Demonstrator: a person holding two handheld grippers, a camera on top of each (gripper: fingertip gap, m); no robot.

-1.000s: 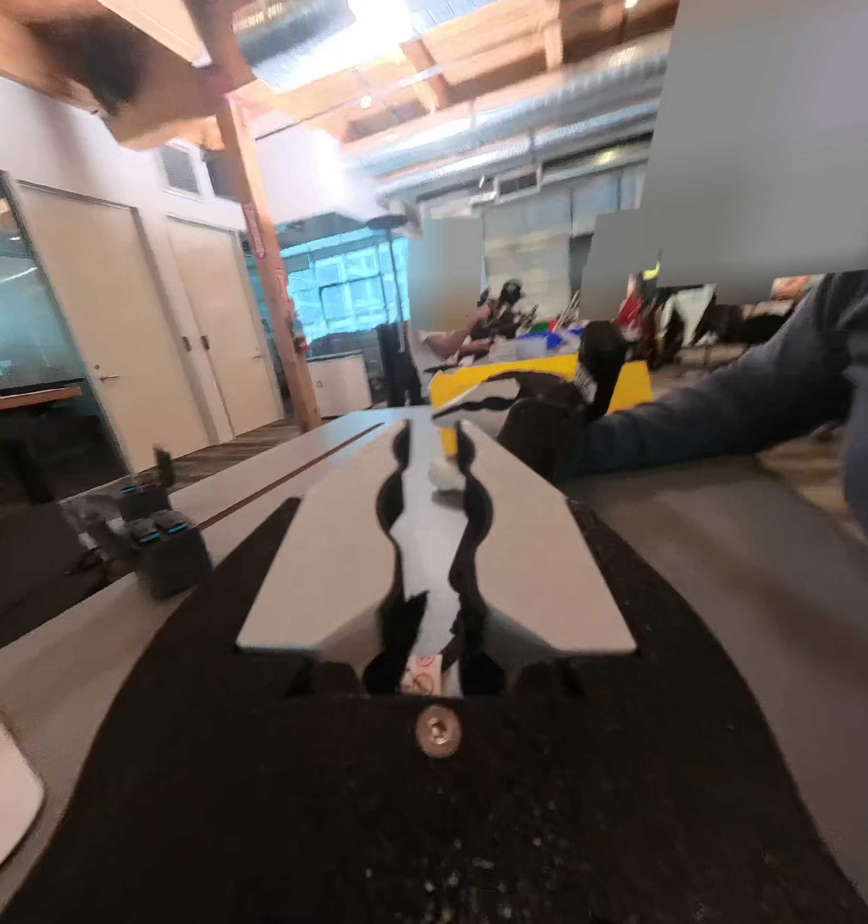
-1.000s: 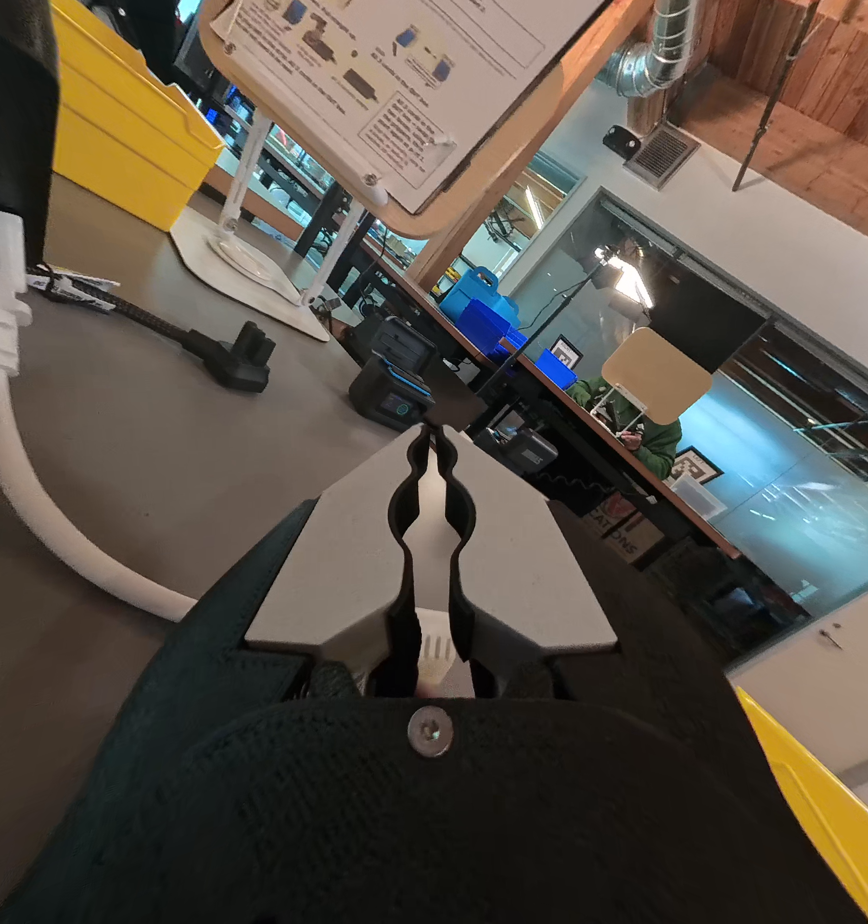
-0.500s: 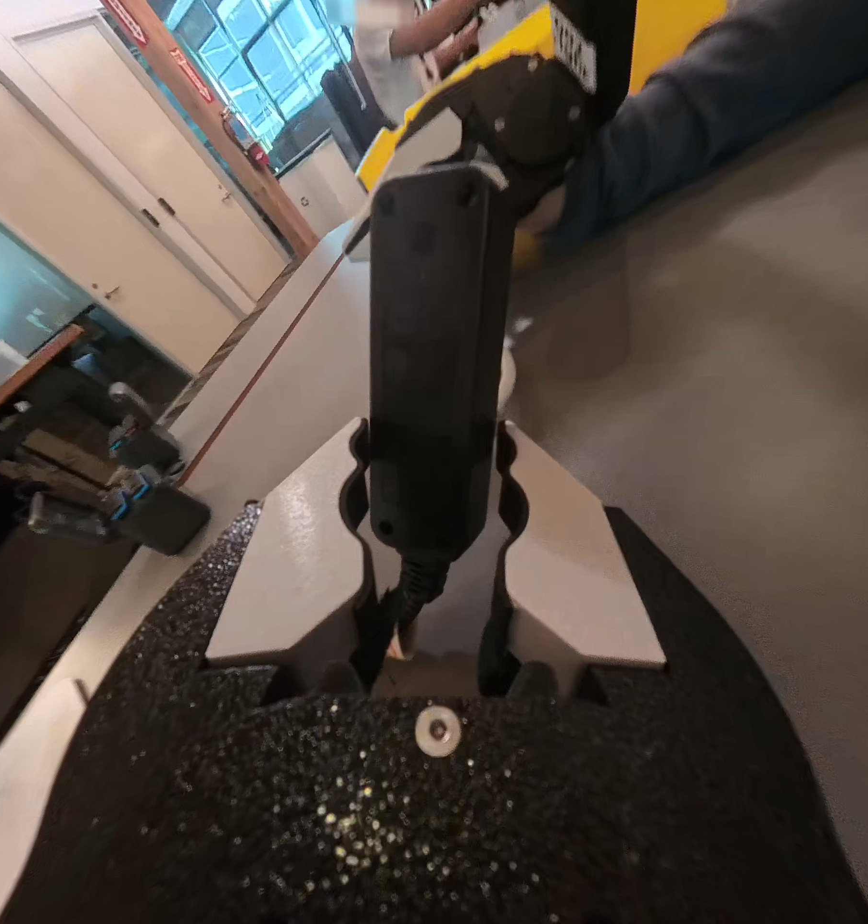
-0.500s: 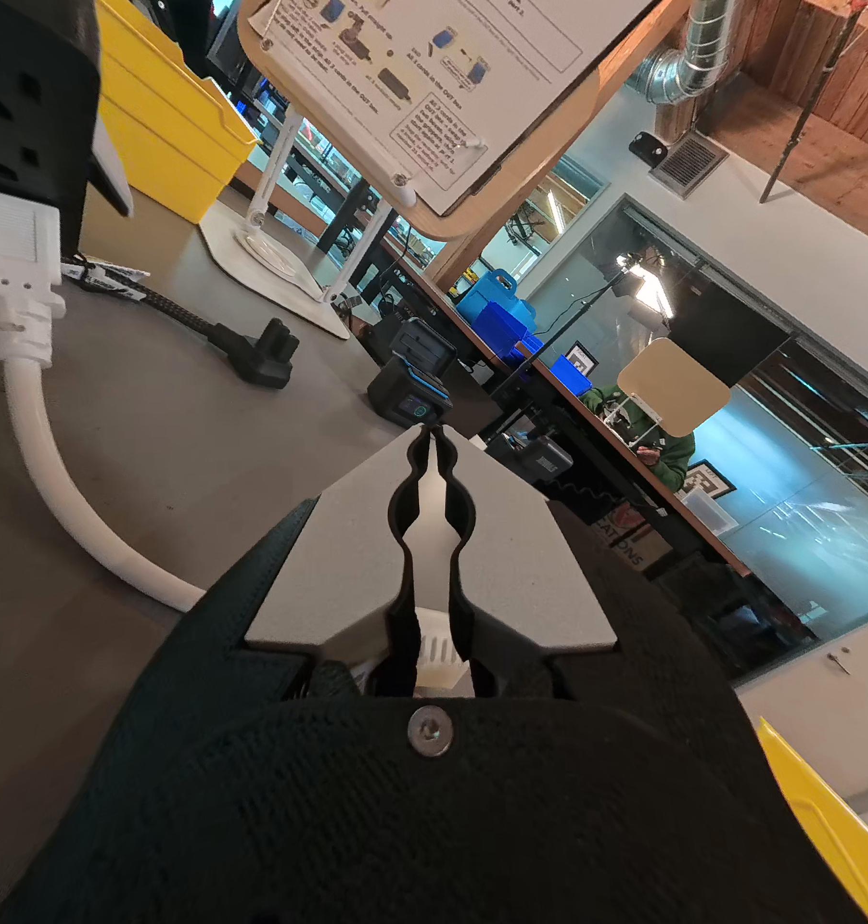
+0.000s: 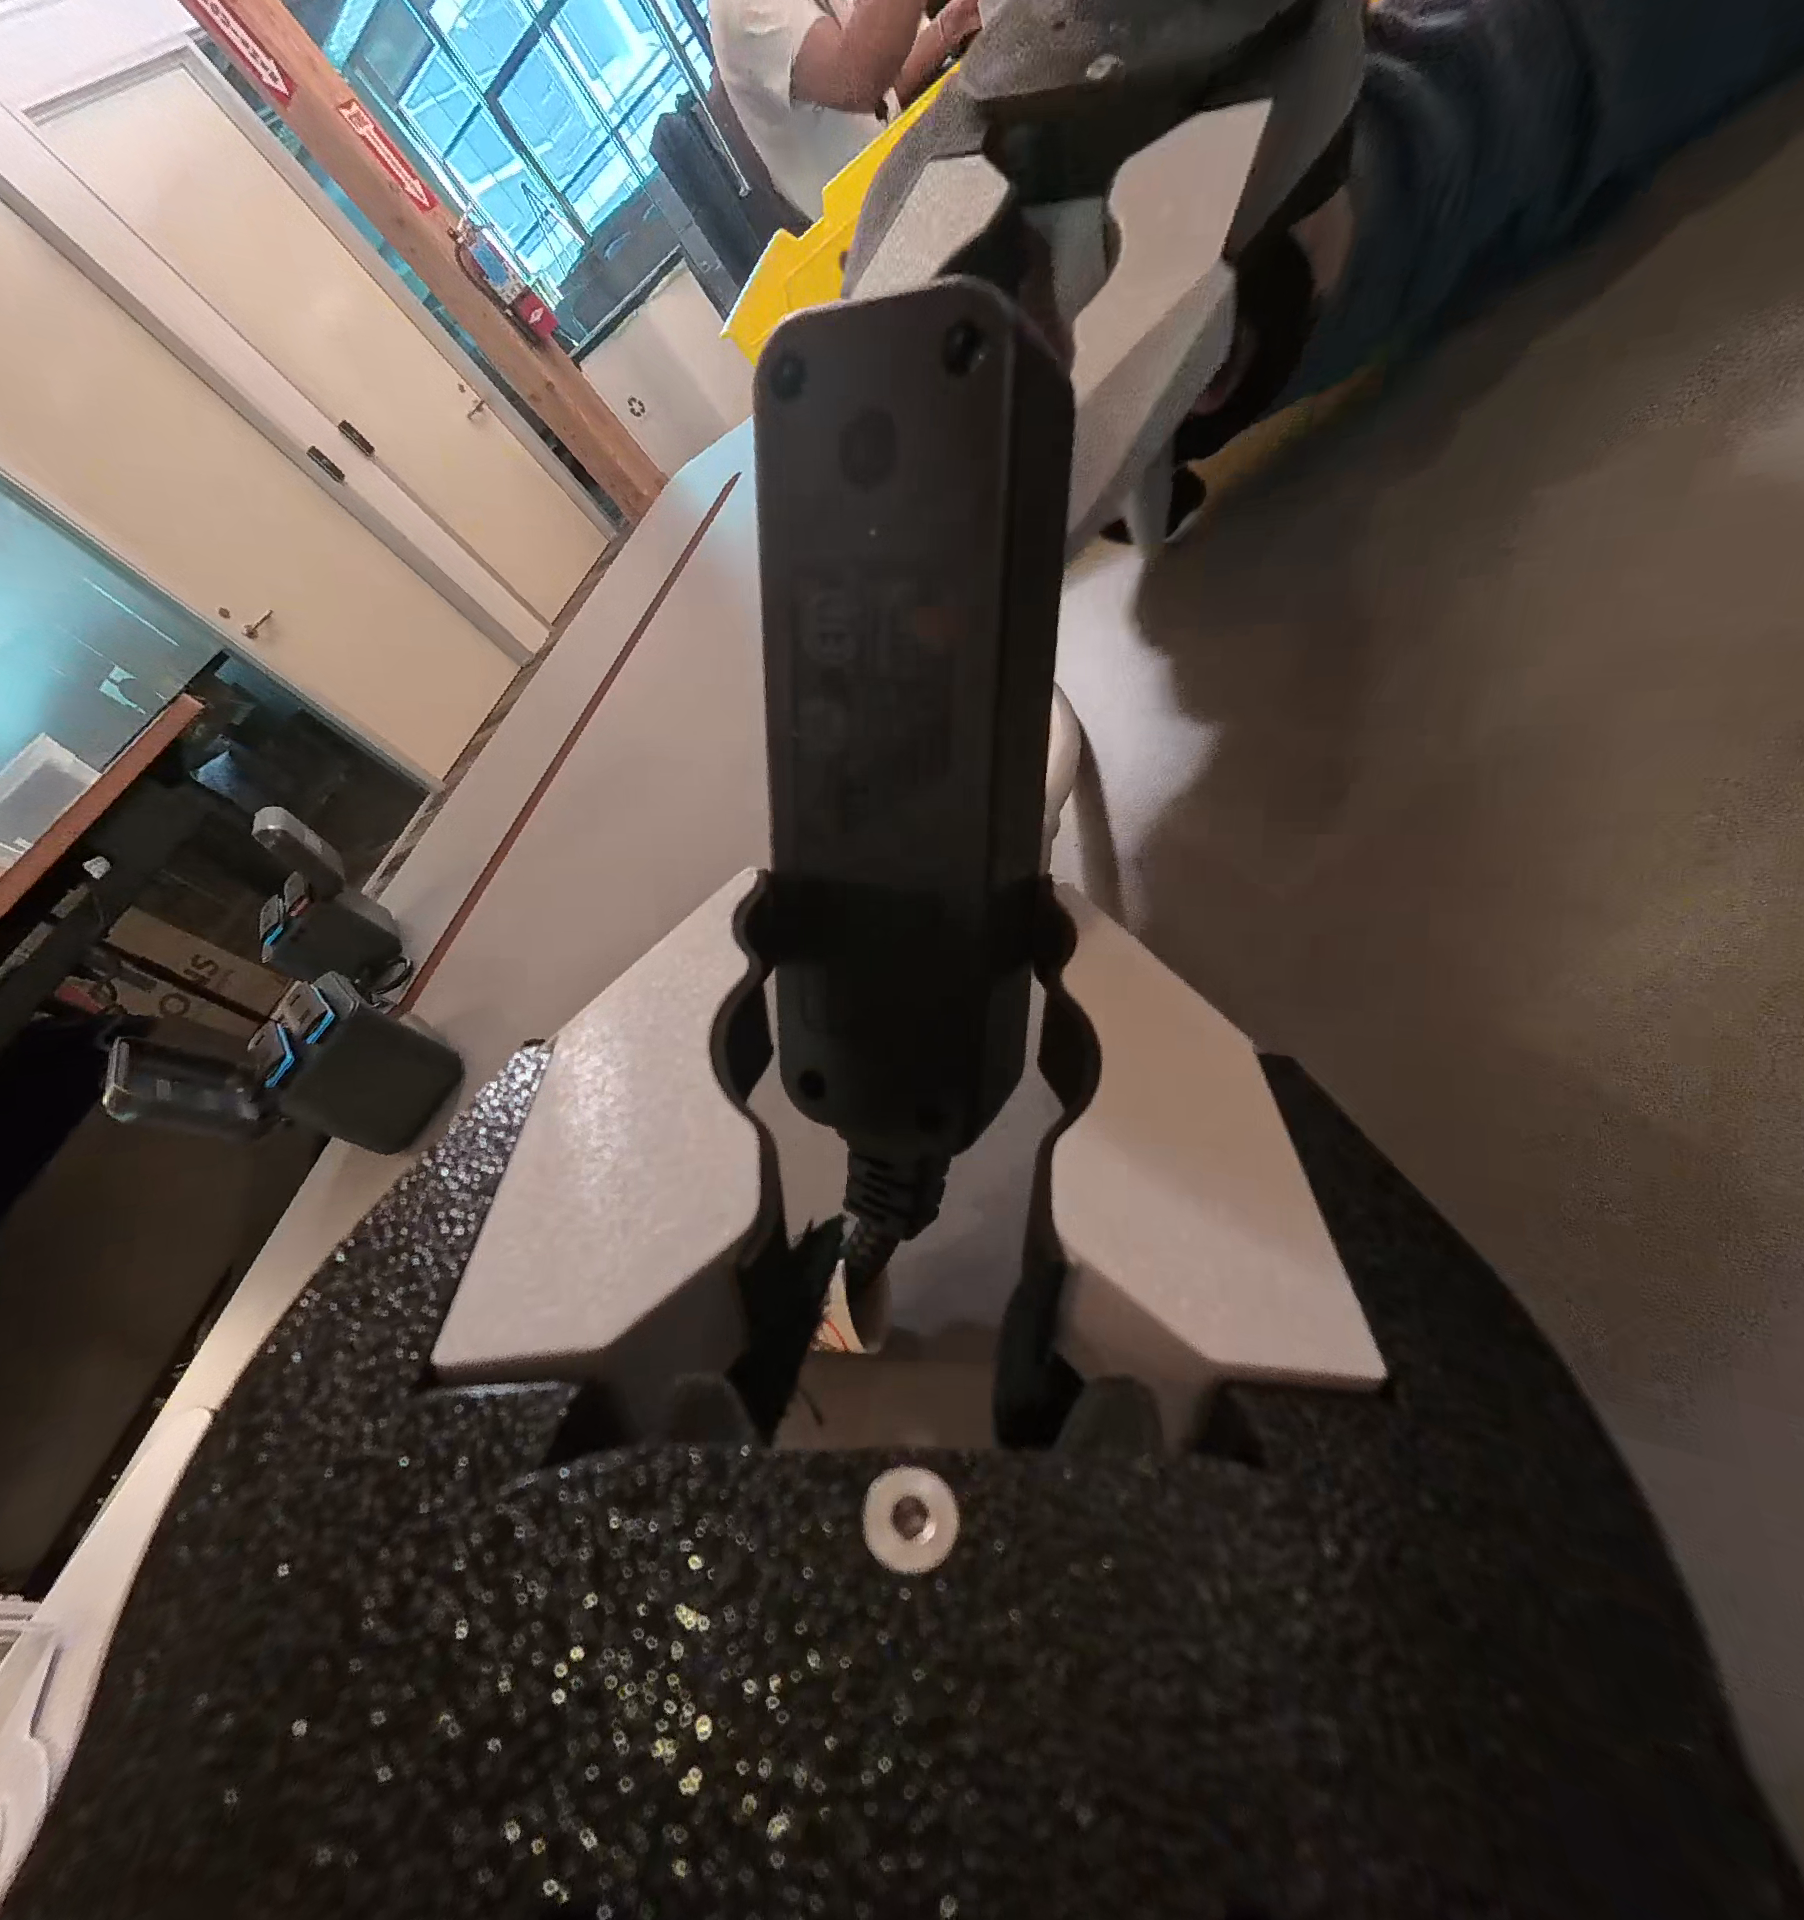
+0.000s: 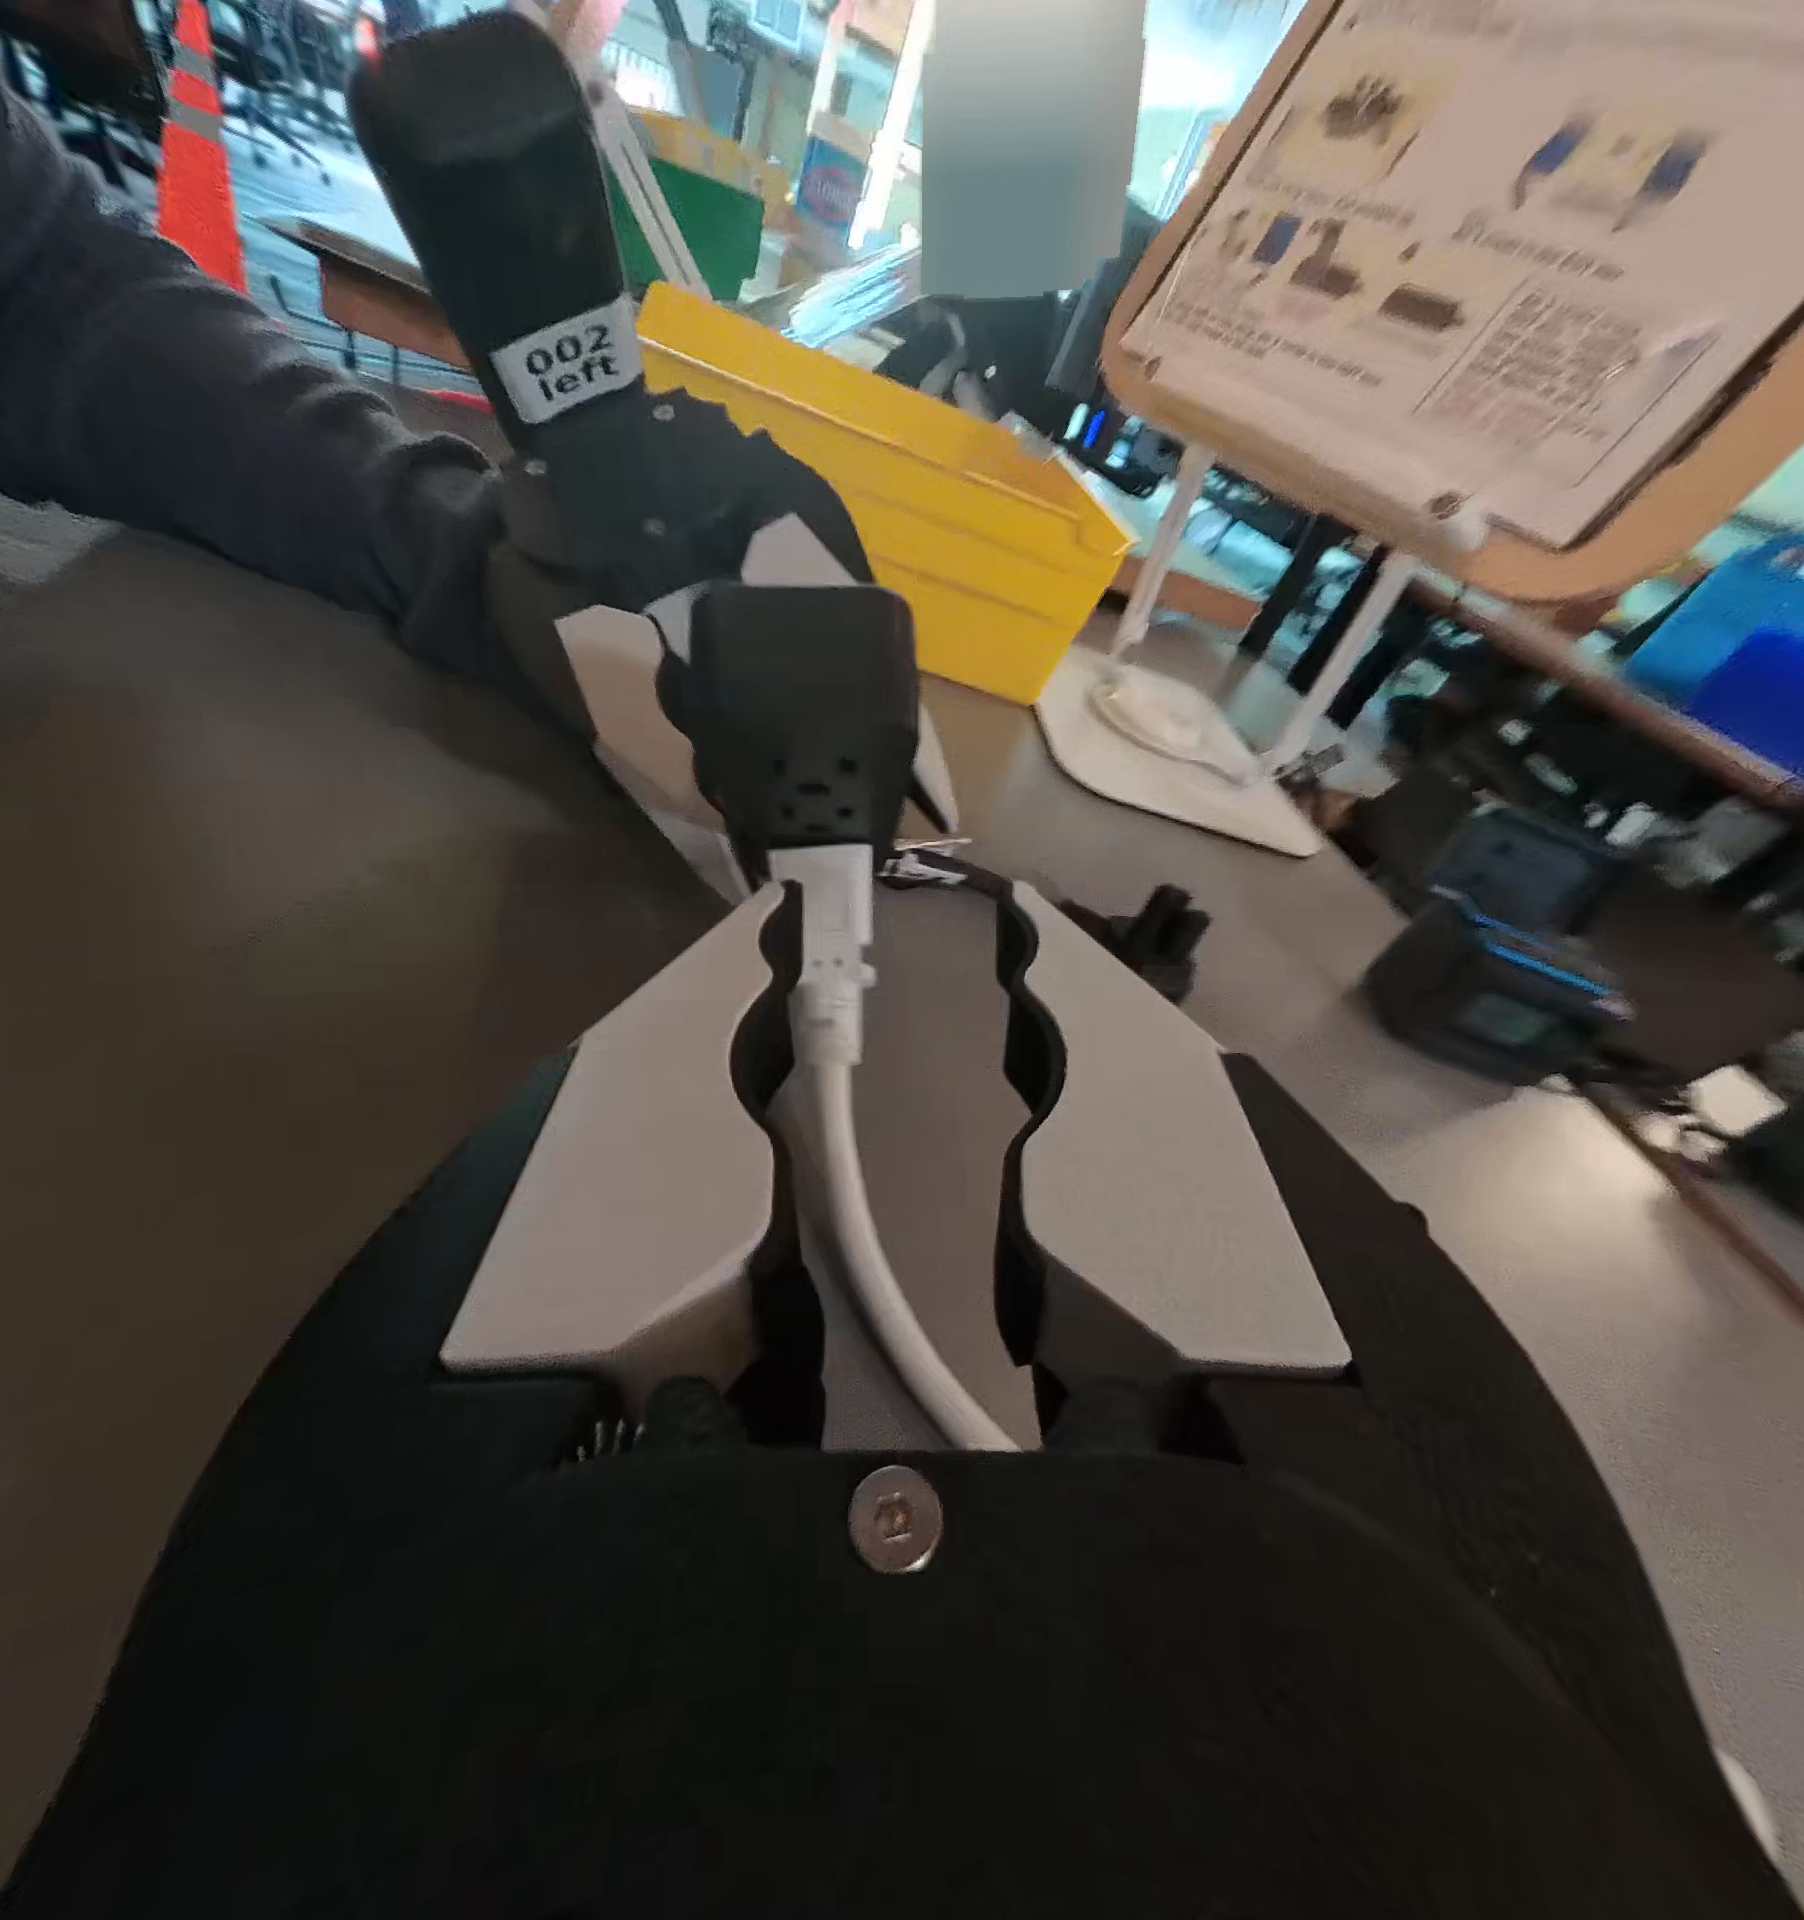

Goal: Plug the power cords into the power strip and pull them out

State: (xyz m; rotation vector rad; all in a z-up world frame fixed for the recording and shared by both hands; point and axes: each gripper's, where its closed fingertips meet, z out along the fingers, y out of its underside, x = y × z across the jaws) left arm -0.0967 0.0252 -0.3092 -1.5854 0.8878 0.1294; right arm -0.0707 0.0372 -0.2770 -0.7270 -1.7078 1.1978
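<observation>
My left gripper (image 5: 903,914) is shut on the cord end of the black power strip (image 5: 898,623) and holds it raised off the grey table (image 5: 1500,831). In the right wrist view the strip's socket face (image 6: 810,727) points at me with a white plug (image 6: 830,904) in it. The white cord (image 6: 877,1247) runs back between the fingers. My right gripper (image 6: 893,904) is open around the plug, which lies near the left finger (image 6: 669,1091). The right gripper also shows beyond the strip's far end in the left wrist view (image 5: 1085,208).
A yellow bin (image 6: 929,520) and an instruction board (image 6: 1500,260) on a white stand base (image 6: 1168,748) stand behind the strip. A black plug (image 6: 1158,925) lies on the table. Black battery cases (image 5: 358,1070) sit by the table's left edge. A dark sleeve (image 6: 150,416) reaches in. The grippers' ends are close to 5 cm from one another. Between my left fingertips and the black plug (image 6: 1158,925) there is roughly 11 cm.
My left gripper has closed on the power strip's cord end and moved farther along it. My right gripper has swung round to face the strip and opened around the white plug.
</observation>
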